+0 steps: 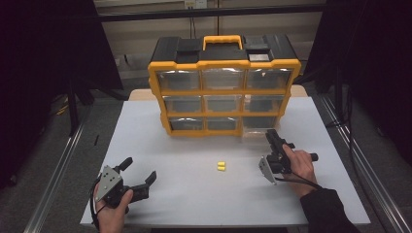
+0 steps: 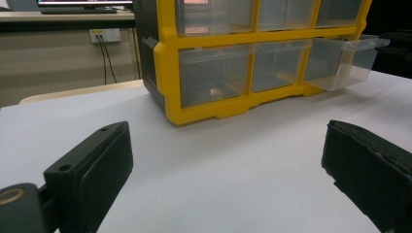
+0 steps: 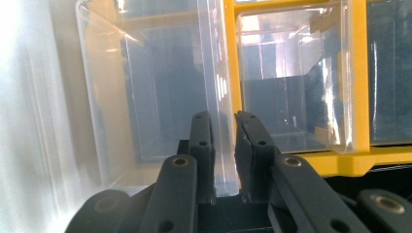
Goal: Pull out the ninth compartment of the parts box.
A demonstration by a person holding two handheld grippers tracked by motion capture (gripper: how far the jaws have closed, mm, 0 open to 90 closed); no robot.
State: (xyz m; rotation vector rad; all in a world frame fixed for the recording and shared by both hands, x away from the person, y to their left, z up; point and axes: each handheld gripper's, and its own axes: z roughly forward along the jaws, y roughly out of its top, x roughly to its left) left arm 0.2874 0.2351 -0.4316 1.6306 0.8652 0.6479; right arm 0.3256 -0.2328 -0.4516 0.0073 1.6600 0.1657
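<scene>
Nearest the front edge of the table [image 1: 160, 204], toward its left corner, the left hand-held gripper [image 1: 138, 172] lies low over the white surface in the person's left hand [image 1: 112, 213], its jaws spread wide apart with nothing between them; in the left gripper view the two black pads frame bare tabletop.

A little farther in, near the middle of the table, two small yellow pieces [image 1: 221, 166] lie side by side, touching, well apart from both grippers.

Toward the right edge, the person's right hand [image 1: 301, 165] holds the right hand-held gripper [image 1: 270, 133] pointing away toward the back of the table. Its jaws are nearly together, clamped on the clear front wall of the drawer [image 3: 214, 97]; in the right gripper view the thin transparent wall stands squeezed between the two pads.

That clear drawer [image 2: 345, 58] is the bottom-right one of the yellow and black organizer [image 1: 223, 87] and is pulled partly out over the table. The organizer stands upright at the back middle of the table, three rows of three clear drawers, an orange-yellow handle [image 1: 222, 41] on its black top.
</scene>
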